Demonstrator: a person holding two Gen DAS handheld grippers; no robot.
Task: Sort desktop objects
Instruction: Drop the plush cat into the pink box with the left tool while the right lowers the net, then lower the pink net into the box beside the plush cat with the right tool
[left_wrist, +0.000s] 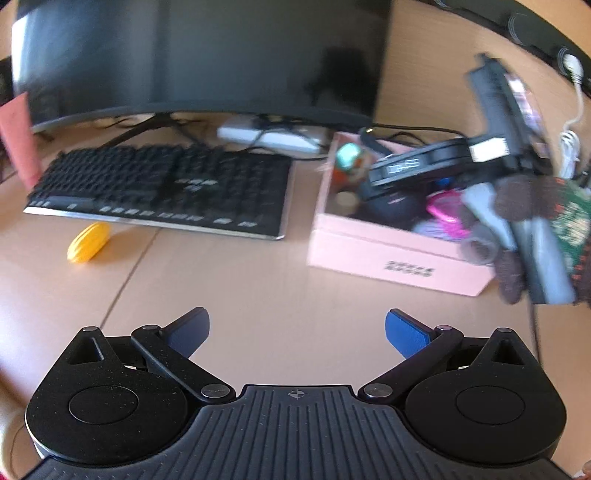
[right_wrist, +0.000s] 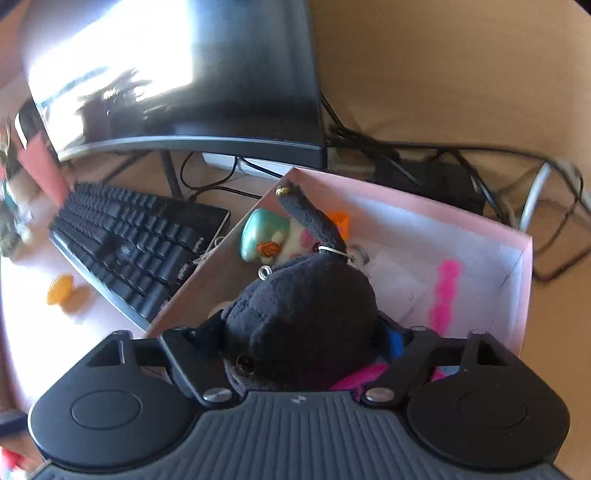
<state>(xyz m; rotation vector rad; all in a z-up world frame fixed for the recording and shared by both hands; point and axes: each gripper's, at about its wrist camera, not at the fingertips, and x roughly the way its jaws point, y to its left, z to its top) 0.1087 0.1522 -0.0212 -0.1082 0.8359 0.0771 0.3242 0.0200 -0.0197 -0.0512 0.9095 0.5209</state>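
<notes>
My right gripper hangs over an open pink box with a dark plush toy between its fingers. Part of the right blue pad shows bare beside the plush, so the jaws stand open around it. The plush's strap sticks up toward the box's far corner. My left gripper is open and empty above bare desk. From the left wrist view, the pink box sits to the right, and a hand in a knit glove holds the right tool over it. A yellow ribbed toy lies before the keyboard.
A black keyboard and monitor fill the back. The box also holds a teal-capped figurine, a small orange piece and something bright pink. A white power strip and tangled cables lie behind.
</notes>
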